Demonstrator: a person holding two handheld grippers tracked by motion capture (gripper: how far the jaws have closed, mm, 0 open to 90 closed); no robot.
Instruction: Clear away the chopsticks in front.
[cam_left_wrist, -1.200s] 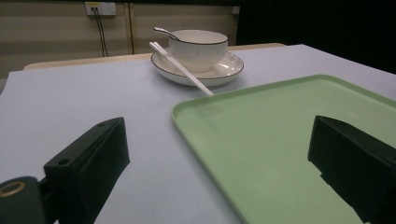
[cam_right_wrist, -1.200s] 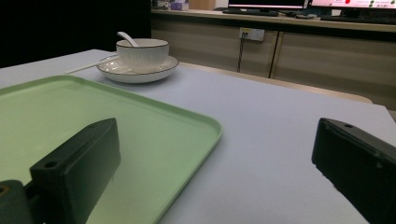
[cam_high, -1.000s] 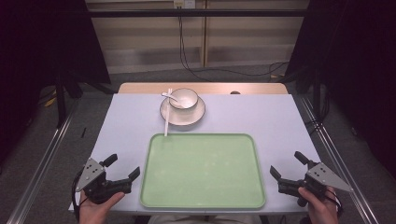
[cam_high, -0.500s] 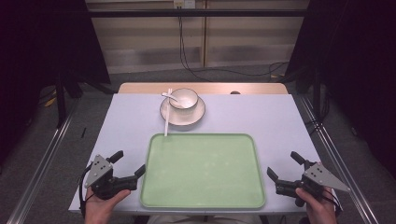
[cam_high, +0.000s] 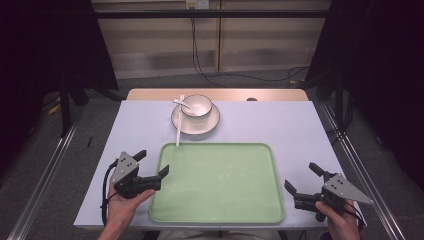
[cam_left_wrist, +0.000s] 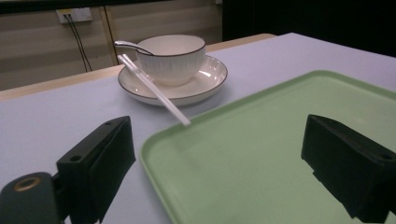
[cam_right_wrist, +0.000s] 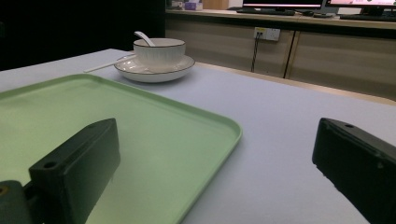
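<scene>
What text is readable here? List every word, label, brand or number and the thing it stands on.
No readable text: the green tray, bowl, plate, spoon and white chopsticks are all unmarked.
Lit monitors at the top of the right gripper view: too blurred and cropped to read.
Both grippers: no lettering visible.

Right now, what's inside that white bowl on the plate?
A spoon rests in the bowl, its handle sticking out over the rim. The bowl sits on the plate, with white chopsticks leaning on the plate's edge. The bowl's wall hides its bottom in both gripper views.
</scene>
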